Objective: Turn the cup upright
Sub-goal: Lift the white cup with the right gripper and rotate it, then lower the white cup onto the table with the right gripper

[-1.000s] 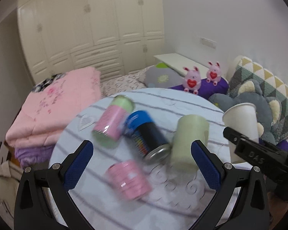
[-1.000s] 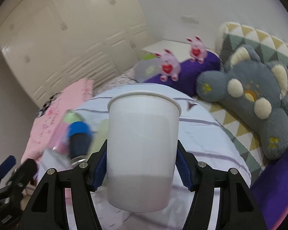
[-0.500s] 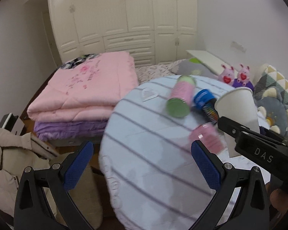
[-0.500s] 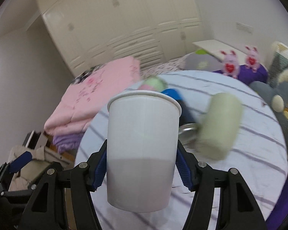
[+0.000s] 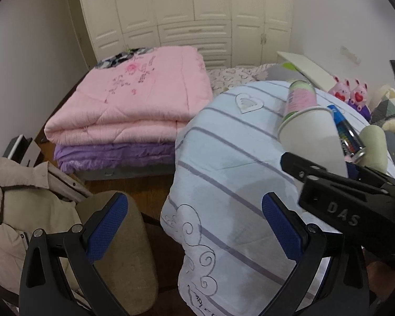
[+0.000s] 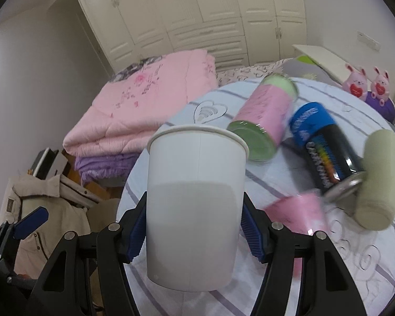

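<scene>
Right tongs (image 6: 194, 233) pinch the cup (image 6: 194, 208), rim up, above the table (image 6: 355, 263).
The blue pads (image 6: 252, 234) press both of its sides, and from the left camera the cup (image 5: 311, 138) looks tilted, ahead and to the right of the left tongs (image 5: 194, 226). Those hang spread wide with nothing between them, over the table's near edge (image 5: 223, 173). Beyond the cup lie a pink can (image 6: 263, 117), a blue-and-black can (image 6: 321, 147) and a pale green cup (image 6: 379, 181), all on their sides; a blurred pink cup (image 6: 294, 216) is just right of the right tongs. Far left, folded pink quilt (image 5: 134, 105).
</scene>
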Demonstrator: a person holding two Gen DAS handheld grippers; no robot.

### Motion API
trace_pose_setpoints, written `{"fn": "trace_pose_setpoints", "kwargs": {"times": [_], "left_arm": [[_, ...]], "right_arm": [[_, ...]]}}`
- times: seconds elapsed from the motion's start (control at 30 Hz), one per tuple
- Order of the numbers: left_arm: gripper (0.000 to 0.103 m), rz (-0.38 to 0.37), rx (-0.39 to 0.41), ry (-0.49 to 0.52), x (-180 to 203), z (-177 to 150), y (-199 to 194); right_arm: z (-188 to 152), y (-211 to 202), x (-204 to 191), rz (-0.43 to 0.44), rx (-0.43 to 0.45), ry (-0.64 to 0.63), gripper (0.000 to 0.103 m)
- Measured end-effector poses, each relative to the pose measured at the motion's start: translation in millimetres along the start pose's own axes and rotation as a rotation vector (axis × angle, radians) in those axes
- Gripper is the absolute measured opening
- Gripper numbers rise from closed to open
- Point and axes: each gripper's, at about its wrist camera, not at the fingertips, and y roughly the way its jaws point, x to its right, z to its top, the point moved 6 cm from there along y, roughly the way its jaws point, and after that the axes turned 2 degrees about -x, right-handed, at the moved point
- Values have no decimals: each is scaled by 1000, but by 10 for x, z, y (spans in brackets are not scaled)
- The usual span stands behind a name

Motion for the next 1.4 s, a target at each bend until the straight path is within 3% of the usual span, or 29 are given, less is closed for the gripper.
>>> {"fn": "trace_pose_setpoints", "kwargs": {"times": [0.3,0.43,0.57,0.77,1.1,1.4], "left_arm": [[103,45,-50,25,-34,-45,213],[103,49,-66,15,-58,-73,238],[103,32,-59,21,1,-61,171],[103,12,-3,40,111,-22,-100],[103,-63,38,45,474,12,-373],[103,-95,25,68,838,128,-293]], "right_arm": [[-75,308,-94,12,-100,5,66],[-105,336,-47,-37,-130,4,80],[-97,230,-17,-28,-115,2,81],[-27,-98,-39,-40,-40,-22,81],[50,-903,213,-187,182,-70,82],[50,-1091,659,-235,222,-22,83]]}}
